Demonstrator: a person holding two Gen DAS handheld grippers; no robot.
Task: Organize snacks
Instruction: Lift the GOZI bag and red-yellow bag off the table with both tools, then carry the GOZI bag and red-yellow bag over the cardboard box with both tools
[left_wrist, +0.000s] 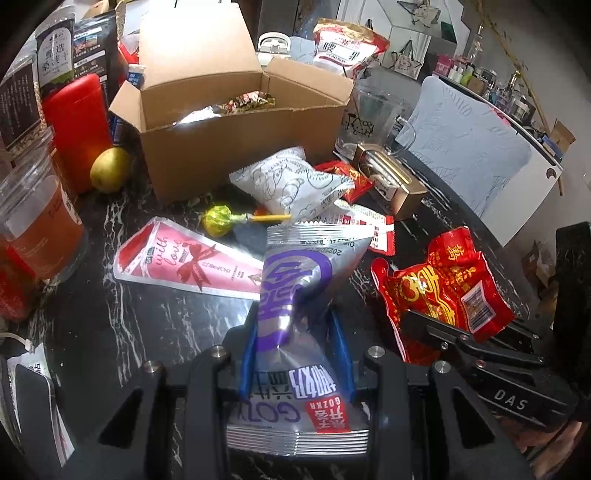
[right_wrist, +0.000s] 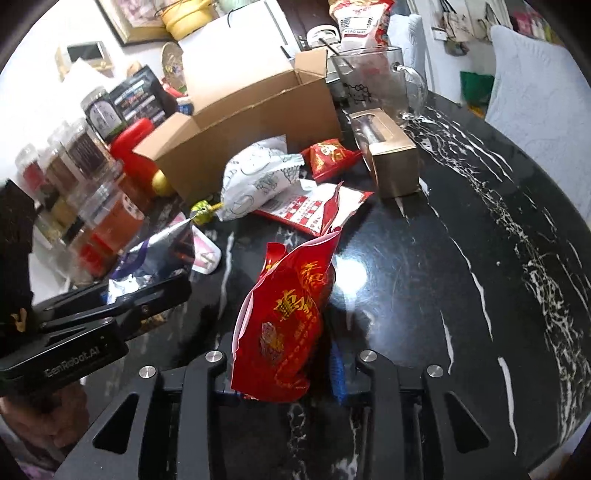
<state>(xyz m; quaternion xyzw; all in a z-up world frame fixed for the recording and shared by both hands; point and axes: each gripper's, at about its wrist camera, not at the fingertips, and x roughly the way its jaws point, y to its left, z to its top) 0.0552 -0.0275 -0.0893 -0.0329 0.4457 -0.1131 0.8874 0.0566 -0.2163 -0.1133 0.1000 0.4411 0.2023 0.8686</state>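
Silver packet upright, red packet upright

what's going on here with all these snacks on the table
A person is sorting snacks with a handheld gripper in each hand. The left gripper is shut on a silver and purple packet, and the right gripper is shut on a red packet. Both are held over the black marble table, short of the open cardboard box, which already has some wrapped items inside. A white printed pouch, a pink packet and a green lollipop lie loose in front of the box.
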